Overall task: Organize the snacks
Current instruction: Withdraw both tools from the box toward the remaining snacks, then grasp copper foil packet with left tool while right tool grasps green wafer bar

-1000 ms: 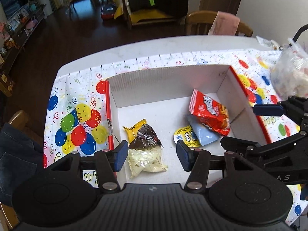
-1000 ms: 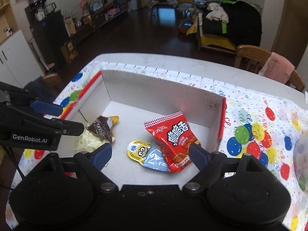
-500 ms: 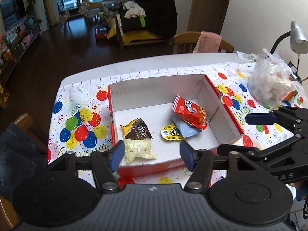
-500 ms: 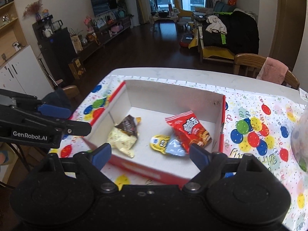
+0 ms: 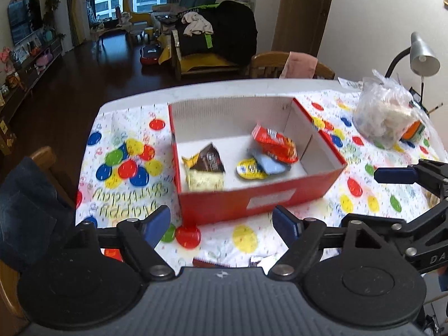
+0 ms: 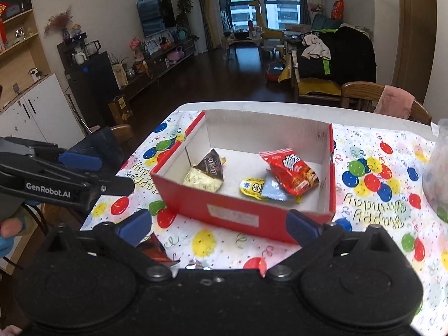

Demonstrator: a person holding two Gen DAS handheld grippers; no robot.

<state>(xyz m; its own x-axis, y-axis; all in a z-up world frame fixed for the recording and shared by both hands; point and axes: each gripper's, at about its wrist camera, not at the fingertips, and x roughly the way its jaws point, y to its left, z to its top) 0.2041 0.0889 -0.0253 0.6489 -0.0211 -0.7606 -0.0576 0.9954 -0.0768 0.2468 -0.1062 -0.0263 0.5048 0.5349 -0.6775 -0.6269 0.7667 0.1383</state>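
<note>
Both grippers hung just short of the red box (image 5: 252, 200), the left gripper (image 5: 221, 224) and right gripper (image 6: 219, 224) each spreading its jaws wider, nothing between them. Inside the box on the balloon-print worktop (image 5: 126, 193) lay a brown candy bag (image 5: 210, 162), a yellow minion pack (image 5: 247, 169) and a red crisp packet (image 5: 275, 142). Beyond, at the worktop's far right, sat a clear plastic bag (image 5: 385, 117).

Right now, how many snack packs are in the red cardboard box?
5. Brown M&M's bag overlapping the pale yellow pack on the left; red crisp bag on the grey-blue sachet and yellow Minion pack on the right. More could be hidden underneath.
</note>
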